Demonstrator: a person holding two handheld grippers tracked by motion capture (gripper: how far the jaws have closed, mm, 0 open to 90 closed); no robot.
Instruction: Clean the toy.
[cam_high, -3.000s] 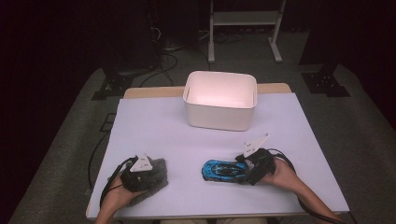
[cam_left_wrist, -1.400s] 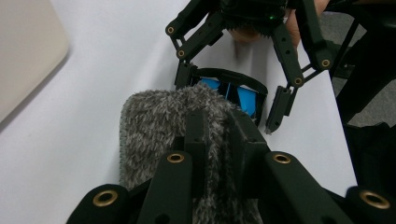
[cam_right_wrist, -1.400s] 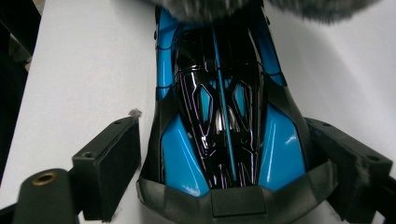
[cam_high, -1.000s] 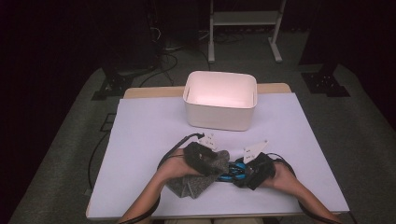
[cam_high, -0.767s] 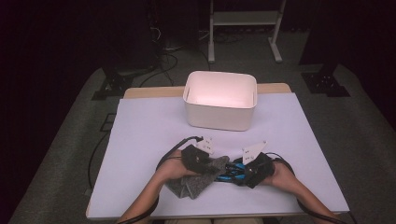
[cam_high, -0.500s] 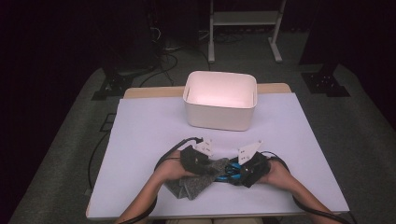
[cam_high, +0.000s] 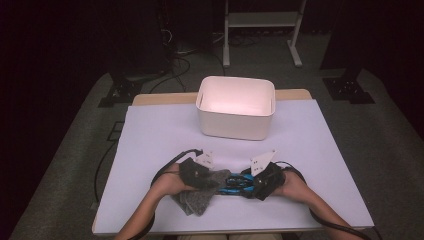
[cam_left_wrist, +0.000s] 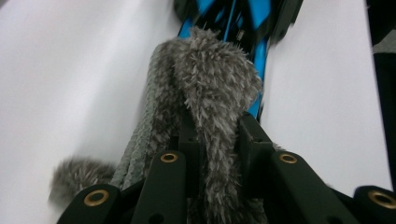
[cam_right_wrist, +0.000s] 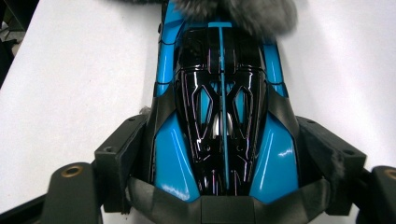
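High view: we see both grippers meeting at the near middle of the table (cam_high: 150, 130), well short of the white bin (cam_high: 235, 107) that stands toward the far edge. The left gripper (cam_high: 197, 172) and the right gripper (cam_high: 260, 180) face each other, with the toy car (cam_high: 235, 182) and the grey cloth (cam_high: 197, 197) between and beneath them.

Left gripper view: we find the jaws drawn nearly together, with a fold of the fuzzy cloth (cam_left_wrist: 210, 88) pinched between them. The cloth bulges forward past the jaw tips and lies over one end of the blue and black car (cam_left_wrist: 238, 18), touching it. A second tuft of cloth rests on the table at lower left.

Right gripper view: we see the jaws spread wide enough to take the car's body, one pressed against each flank, so the car (cam_right_wrist: 222, 112) is clamped across its width. The car sits flat on the table, pointing away from the camera, and the cloth (cam_right_wrist: 243, 11) covers its far end.
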